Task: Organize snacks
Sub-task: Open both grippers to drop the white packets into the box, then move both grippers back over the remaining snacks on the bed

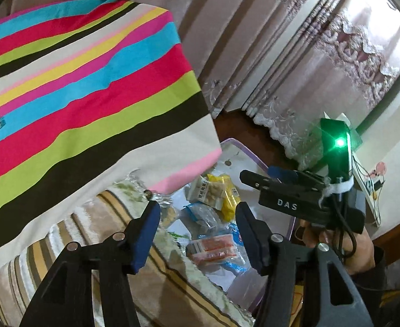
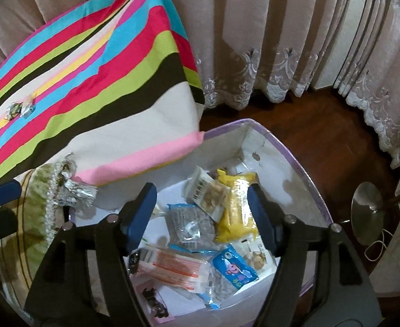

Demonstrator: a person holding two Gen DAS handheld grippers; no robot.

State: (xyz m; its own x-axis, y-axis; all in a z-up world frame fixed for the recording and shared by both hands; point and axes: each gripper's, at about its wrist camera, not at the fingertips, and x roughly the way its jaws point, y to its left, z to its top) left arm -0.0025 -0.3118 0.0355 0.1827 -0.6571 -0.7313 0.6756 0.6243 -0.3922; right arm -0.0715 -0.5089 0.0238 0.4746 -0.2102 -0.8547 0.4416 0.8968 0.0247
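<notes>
Below, crinkly plastic snack packets [image 2: 200, 229] — perhaps foil — fill the box [image 2: 303, 188].

A striped cloth [image 2: 96, 81] in pink, blue, green, brown and cream spreads up and to the left of the claw, its pale pink edge hanging just above the fingertips; beneath it, to the lower left, lies a tan-and-brown striped cushion [image 2: 12, 234] with a green fringed border and a silvery tassel [image 2: 77, 190]; beige curtains [image 2: 268, 41] with a lace hem hang well beyond the claw, across the top and right; dark wooden floor [image 2: 308, 136] shows beyond and to the right; a round metal lamp base [image 2: 367, 212] stands on it far right, a thin cord coiled beside it; in the left view a white wall [image 1: 398, 136] rises at far right
</notes>
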